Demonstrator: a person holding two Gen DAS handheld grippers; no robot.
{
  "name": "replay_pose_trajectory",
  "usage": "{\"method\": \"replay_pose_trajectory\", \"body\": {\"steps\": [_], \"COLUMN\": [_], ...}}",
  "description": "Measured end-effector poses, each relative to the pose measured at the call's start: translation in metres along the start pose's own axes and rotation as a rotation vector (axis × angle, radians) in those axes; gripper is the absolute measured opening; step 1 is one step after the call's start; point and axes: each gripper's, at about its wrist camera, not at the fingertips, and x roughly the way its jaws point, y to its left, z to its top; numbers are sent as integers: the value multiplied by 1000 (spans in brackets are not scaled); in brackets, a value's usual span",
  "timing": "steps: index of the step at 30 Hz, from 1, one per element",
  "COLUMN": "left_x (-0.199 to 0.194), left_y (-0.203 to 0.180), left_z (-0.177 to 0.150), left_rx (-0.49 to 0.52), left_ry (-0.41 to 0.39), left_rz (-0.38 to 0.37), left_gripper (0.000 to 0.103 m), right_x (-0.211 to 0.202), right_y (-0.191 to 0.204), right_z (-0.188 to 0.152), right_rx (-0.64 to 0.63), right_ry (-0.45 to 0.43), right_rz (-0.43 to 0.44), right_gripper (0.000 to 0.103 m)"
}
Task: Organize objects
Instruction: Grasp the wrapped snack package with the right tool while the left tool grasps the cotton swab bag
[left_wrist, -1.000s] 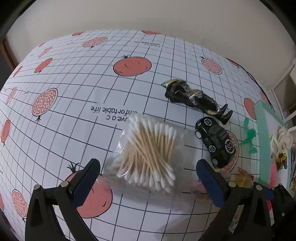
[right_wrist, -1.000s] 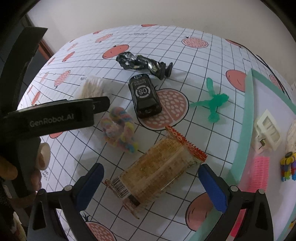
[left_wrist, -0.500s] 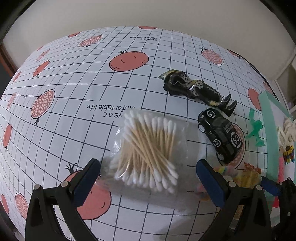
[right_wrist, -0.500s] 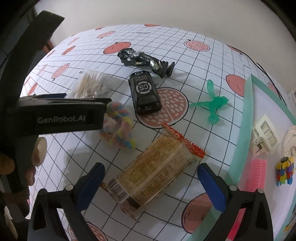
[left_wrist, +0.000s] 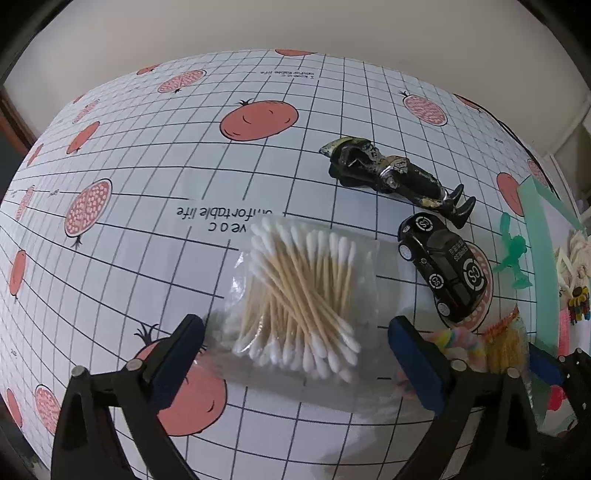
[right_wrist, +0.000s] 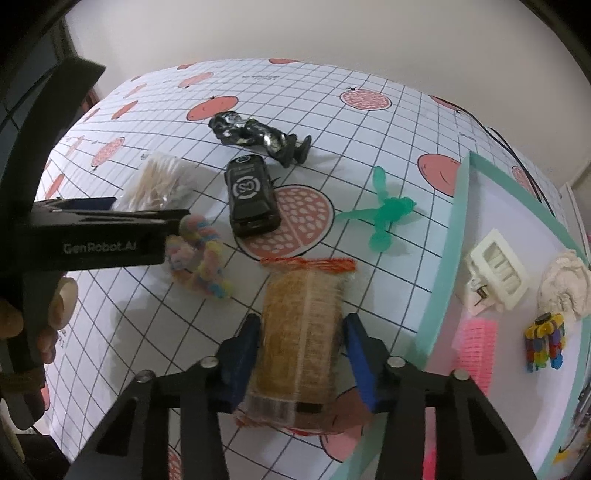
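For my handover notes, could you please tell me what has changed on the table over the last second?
The right gripper has just been closing and now clamps the snack packet, which has swung in line with it. The left gripper stays open around the cotton swab bag. The toy car and figure are unmoved.

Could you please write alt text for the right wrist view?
The right tool has just been closing on a wrapped snack bar lying on a fruit-print tablecloth. Beyond it sit a black toy car, a green propeller toy and a teal-rimmed tray on the right.
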Motion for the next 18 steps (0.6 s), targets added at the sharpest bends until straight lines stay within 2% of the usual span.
{"method": "replay_pose_trajectory", "body": {"steps": [3,6,9,10,11,13,18], "left_x": [-1,-3,-4,2,0,-4,-3], "left_y": [3,5,8,-2,0,4,6], "left_z": [0,1,1,9,7,5,5], "left_rx": [-8,-15,-16,-17,-20,-29,-41], "left_ry": [-1,-5,-9,-9,-15,-22,-23], "left_rz": [-3,19,20,24,25,18,6], "left_gripper": [96,88,85,81,75,70,70], "right_x": [-1,-1,1,1,1,1,1], "right_y": [-1,-1,-2,-2,-2,-2,-4], "right_z": [-1,-1,-1,-1,-1,-1,-1], "right_rx": [4,6,9,9,10,10,17], "right_ry": [-1,-1,0,0,0,1,2], "right_rz": [3,4,10,11,12,15,22], "right_gripper": [41,39,39,39,39,39,39]}}
